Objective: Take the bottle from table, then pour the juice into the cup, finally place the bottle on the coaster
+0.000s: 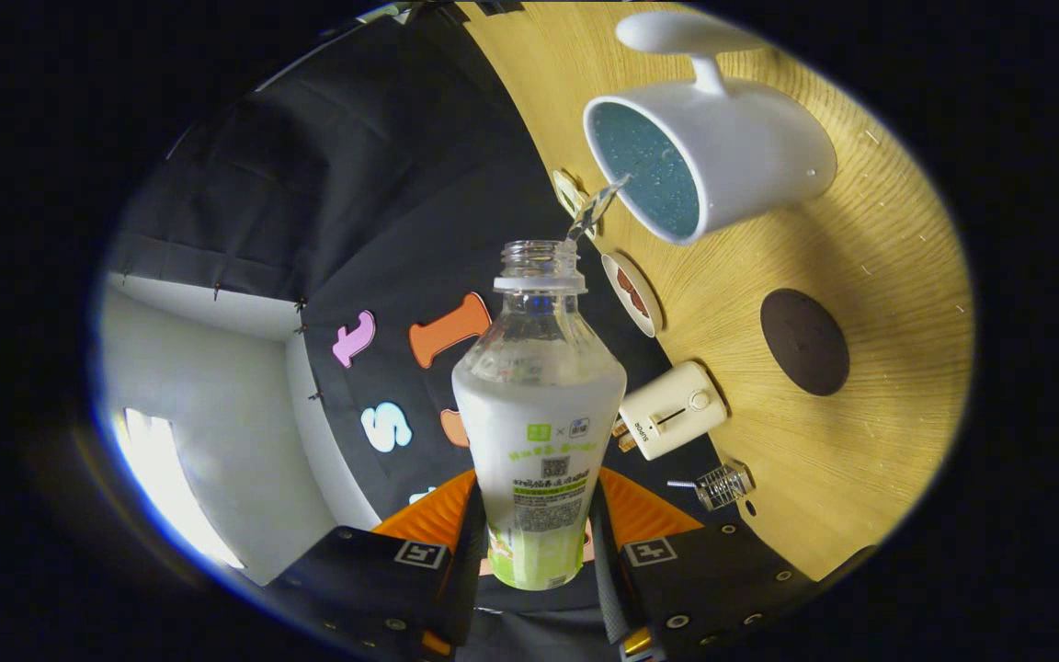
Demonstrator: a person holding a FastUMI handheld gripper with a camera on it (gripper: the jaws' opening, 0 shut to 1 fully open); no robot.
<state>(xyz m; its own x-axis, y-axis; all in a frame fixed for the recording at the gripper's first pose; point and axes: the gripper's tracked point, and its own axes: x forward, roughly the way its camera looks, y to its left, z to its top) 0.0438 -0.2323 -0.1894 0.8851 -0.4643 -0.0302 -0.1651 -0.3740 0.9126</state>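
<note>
The gripper (534,542) is closed on the bottle (537,405): both fingers (467,552) press against the lower labelled part of the bottle from either side. The bottle lies between the fingers and extends ahead of them, with its open, uncapped neck pointing away from the camera. The whole scene appears rotated, so the bottle is tipped over the table (870,303). A thin clear stream (592,210) leaves the mouth of the bottle and reaches the rim of the cup (713,152). The cup is white with a blue inside and a handle; it stands on the wooden table just beyond the bottle mouth. The coaster (803,341), a dark round disc, lies on the table near the cup, apart from it and bare. A small white appliance (672,411) and a small plate (632,294) stand along the table edge, beside the booth wall.
</note>
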